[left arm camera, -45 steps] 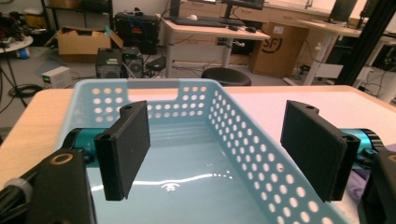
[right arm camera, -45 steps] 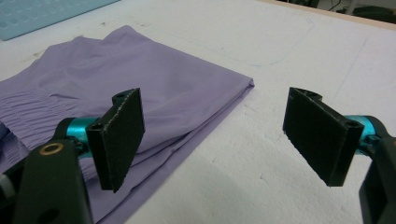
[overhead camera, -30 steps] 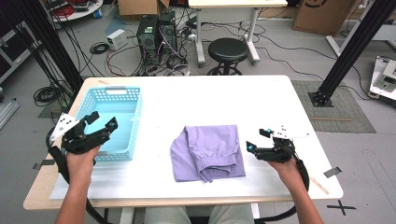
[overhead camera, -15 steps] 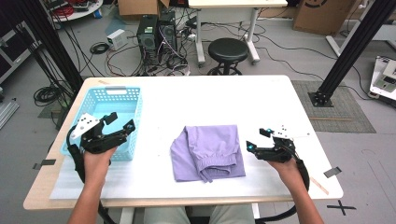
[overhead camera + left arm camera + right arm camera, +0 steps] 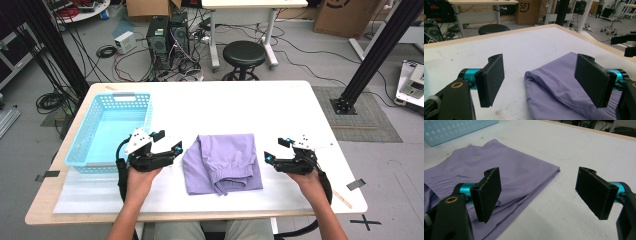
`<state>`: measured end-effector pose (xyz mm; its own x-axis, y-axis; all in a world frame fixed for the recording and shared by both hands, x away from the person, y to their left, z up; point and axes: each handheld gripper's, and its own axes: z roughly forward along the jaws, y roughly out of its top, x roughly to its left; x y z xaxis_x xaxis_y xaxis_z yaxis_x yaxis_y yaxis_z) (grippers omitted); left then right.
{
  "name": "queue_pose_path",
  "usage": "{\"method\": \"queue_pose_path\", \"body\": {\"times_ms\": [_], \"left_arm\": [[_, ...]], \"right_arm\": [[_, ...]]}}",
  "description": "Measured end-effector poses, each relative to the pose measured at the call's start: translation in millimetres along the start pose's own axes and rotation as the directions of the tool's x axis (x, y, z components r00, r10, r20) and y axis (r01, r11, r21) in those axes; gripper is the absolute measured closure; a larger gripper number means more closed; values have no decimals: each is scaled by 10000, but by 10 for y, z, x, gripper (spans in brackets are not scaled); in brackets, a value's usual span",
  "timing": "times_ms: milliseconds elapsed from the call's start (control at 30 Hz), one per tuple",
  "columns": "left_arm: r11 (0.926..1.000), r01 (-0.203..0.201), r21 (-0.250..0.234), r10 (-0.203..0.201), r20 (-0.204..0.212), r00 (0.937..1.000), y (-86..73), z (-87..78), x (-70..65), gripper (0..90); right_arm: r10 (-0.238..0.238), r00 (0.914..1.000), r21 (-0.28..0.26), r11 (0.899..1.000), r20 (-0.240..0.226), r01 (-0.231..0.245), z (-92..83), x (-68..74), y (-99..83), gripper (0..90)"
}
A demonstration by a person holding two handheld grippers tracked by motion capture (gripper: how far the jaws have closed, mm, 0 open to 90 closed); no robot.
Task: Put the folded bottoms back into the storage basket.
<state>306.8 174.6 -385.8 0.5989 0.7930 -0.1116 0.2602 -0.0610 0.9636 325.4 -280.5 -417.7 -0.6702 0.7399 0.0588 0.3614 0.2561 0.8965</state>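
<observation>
High view: above, looking down on the bench [image 5: 215, 105].
Gripper views: low, close, between fingers.
Shared: the cloth [image 5: 222, 162].

I count one purple garment [image 5: 222, 162] on the table [image 5: 280, 107], one blue basket [image 5: 111, 127], and my two grippers, left [image 5: 167, 145] and right [image 5: 275, 150]. Beyond the table stand one black stool [image 5: 244, 52] and two computer towers [image 5: 167, 35].

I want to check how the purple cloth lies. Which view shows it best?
The high view: the whole folded purple cloth shows, flat on the table. The left gripper view shows one rounded corner, the right gripper view one folded edge.
</observation>
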Motion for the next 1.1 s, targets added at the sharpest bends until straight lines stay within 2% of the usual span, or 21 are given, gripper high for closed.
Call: {"method": "queue_pose_path", "body": {"times_ms": [100, 200, 233, 367, 433, 467, 500, 533, 633, 667, 700, 733, 767, 800, 833, 867, 900, 933, 1033, 1067, 1100], "left_arm": [[9997, 144, 184, -147, 150, 9998, -60, 145, -116, 240], [9984, -22, 571, 12, 176, 9998, -104, 242, -192, 240], [9984, -22, 571, 12, 176, 9998, -104, 242, -192, 240], [9921, -97, 1254, 108, -78, 9999, -185, 363, -217, 255], [9854, -43, 1705, 82, -221, 9997, -244, 426, -212, 284], [9782, -93, 2076, 165, -330, 9993, -288, 471, -205, 297], [9782, -93, 2076, 165, -330, 9993, -288, 471, -205, 308], [9701, -55, 2425, 176, -479, 9987, -325, 515, -182, 308], [9555, 130, 2945, 65, -651, 9979, -378, 593, -145, 315], [9555, 130, 2945, 65, -651, 9979, -378, 593, -145, 315], [9512, 235, 3077, -25, -684, 9977, -400, 616, -135, 315], [9421, 325, 3339, -77, -752, 9971, -434, 650, -118, 316], [9421, 325, 3339, -77, -752, 9971, -434, 650, -118, 318], [9333, 383, 3570, -89, -835, 9965, -471, 684, -113, 345], [9290, 389, 3680, -81, -849, 9964, -487, 699, -116, 364], [9290, 389, 3680, -81, -849, 9964, -487, 699, -116, 382], [9195, 389, 3912, -46, -884, 9961, -502, 717, -122, 382], [9156, 371, 4003, 24, -976, 9952, -502, 725, -132, 443], [9119, 282, 4095, 67, -834, 9965, -505, 738, -161, 548], [9086, 139, 4174, 283, -948, 9951, -505, 747, -195, 591], [9086, 204, 4173, 237, -1003, 9947, -504, 750, -200, 605]], "right_arm": [[-9, 10000, -21, 10000, -19, 9, -8, 1, -4, 210], [-17, 10000, -38, 10000, 25, 17, -21, 0, -5, 210], [-17, 10000, -38, 10000, 25, 17, -21, 0, -5, 210], [-4, 10000, -118, 9999, 29, 4, -45, 16, 18, 210], [-78, 10000, -138, 9999, -3, 78, -42, 29, 32, 210], [-113, 9999, -148, 9998, -1, 113, -38, 32, 36, 210], [-113, 9999, -148, 9998, -1, 113, -38, 32, 36, 210], [-122, 9999, -122, 9999, -55, 121, -29, 38, 39, 210], [-137, 9999, -108, 9998, -47, 136, -25, 41, 42, 210], [-137, 9999, -108, 9998, -47, 136, -25, 41, 42, 210], [-146, 9999, -120, 9998, -39, 146, -27, 40, 43, 210], [-170, 9999, -173, 9997, -18, 170, -34, 33, 45, 210], [-170, 9999, -173, 9997, -18, 170, -34, 33, 45, 210], [-142, 9999, -198, 9997, 15, 142, -45, 25, 45, 210], [-96, 10000, -170, 9998, 11, 96, -50, 25, 43, 209], [-96, 10000, -170, 9998, 11, 96, -50, 25, 43, 209], [-81, 10000, -169, 9998, 14, 81, -51, 22, 40, 209], [-67, 10000, -143, 9999, 30, 67, -50, 18, 34, 210], [-67, 10000, -169, 9998, 42, 68, -55, 14, 32, 210], [-52, 10000, -167, 9998, 49, 53, -60, 14, 31, 210], [-40, 10000, -164, 9999, 52, 41, -64, 13, 31, 210]]}}
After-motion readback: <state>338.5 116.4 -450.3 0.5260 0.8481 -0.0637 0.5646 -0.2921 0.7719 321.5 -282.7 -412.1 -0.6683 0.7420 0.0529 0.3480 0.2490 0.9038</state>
